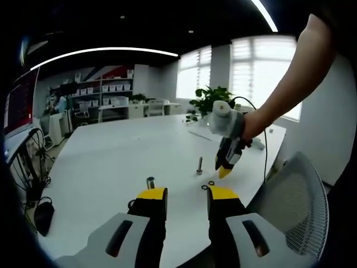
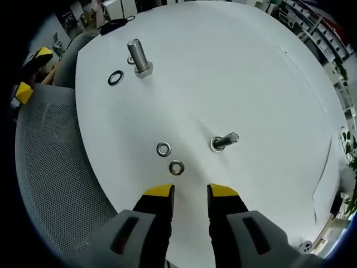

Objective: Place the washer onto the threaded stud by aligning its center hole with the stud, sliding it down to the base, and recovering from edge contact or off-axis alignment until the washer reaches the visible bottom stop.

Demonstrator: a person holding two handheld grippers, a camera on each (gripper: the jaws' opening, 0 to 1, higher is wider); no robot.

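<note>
A small threaded stud [image 2: 224,140] stands on the white table [image 2: 234,67], just ahead and to the right of my right gripper [image 2: 191,192]. That gripper is open and holds nothing. Two loose washers [image 2: 163,148] [image 2: 177,167] lie close in front of its left jaw. Farther off stands a bigger bolt [image 2: 138,56] with a dark washer [image 2: 116,77] beside it. In the left gripper view the small stud [image 1: 199,165] stands mid-table, and the right gripper [image 1: 226,167] points down at the table beside it. My left gripper [image 1: 187,195] is open and empty, with the bigger bolt [image 1: 150,182] behind its left jaw.
A grey mesh chair [image 2: 56,167] [image 1: 295,206] sits against the table's near edge. A person's arm [image 1: 290,84] reaches in from the upper right. A potted plant [image 1: 211,99] stands at the table's far end. Desks and shelves line the room behind.
</note>
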